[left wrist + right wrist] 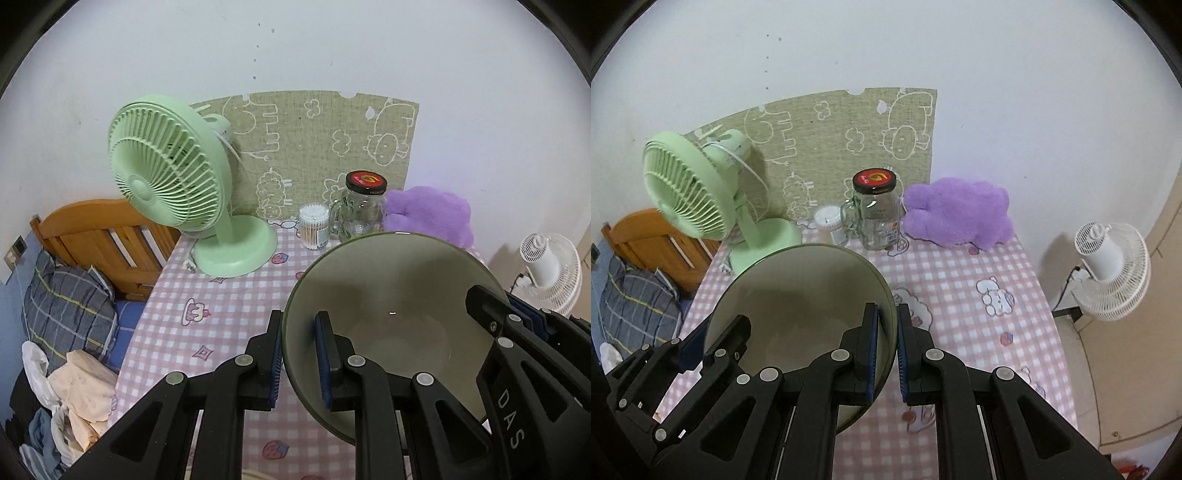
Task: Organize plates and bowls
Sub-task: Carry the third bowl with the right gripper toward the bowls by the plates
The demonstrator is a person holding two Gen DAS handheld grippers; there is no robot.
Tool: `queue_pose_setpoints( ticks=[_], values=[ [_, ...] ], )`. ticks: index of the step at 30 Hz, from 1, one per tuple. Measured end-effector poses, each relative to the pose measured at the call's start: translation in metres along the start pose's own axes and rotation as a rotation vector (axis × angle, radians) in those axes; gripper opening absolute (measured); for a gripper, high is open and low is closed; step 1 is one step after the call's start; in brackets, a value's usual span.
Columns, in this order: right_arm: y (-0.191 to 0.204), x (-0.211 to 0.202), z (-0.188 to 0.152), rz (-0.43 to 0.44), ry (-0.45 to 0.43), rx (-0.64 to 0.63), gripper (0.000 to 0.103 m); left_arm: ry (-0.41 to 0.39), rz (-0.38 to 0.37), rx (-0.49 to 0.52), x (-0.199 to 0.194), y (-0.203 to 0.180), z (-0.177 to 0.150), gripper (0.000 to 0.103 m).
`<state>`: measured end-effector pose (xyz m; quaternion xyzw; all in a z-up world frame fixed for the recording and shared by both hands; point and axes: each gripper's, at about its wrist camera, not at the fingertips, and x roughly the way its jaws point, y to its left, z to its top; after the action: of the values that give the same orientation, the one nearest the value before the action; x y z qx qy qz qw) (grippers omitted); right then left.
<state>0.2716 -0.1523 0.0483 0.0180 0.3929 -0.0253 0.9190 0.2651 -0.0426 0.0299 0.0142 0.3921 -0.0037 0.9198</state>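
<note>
You are pinching the green bowl [388,295] by opposite sides of its rim: your left gripper [299,360] and your right gripper [886,354] are each nearly pressed together with the wall between the pads. The bowl is hanging tilted above the checked tablecloth [960,280]. Keep both grips level and lower together, staying well apart from the glass jar [877,214] and green fan [166,166].
</note>
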Motion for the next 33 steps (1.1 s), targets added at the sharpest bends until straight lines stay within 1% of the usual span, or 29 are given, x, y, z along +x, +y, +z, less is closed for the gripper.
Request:
queue_pose_setpoints(
  ticks=[8, 12, 18, 24, 33],
  values=[
    [0.010, -0.034, -0.039, -0.049, 0.014, 0.033, 0.013, 0.021, -0.049, 0.048, -0.024, 0.009, -0.032, 0.014],
    [0.006, -0.044, -0.056, -0.065, 0.019, 0.038, 0.013, 0.028, -0.063, 0.058, -0.036, 0.006, -0.049, 0.014],
    [-0.007, -0.062, -0.079, -0.065, 0.017, 0.051, 0.013, 0.035, -0.067, 0.063, -0.056, -0.006, -0.070, 0.014],
    [-0.031, -0.078, -0.101, -0.050, 0.024, 0.030, 0.013, 0.040, -0.043, 0.046, -0.072, -0.027, -0.091, 0.014],
    [-0.064, -0.093, -0.132, 0.001, 0.058, -0.032, 0.013, 0.081, 0.007, -0.008, -0.091, -0.056, -0.132, 0.015]
  ],
)
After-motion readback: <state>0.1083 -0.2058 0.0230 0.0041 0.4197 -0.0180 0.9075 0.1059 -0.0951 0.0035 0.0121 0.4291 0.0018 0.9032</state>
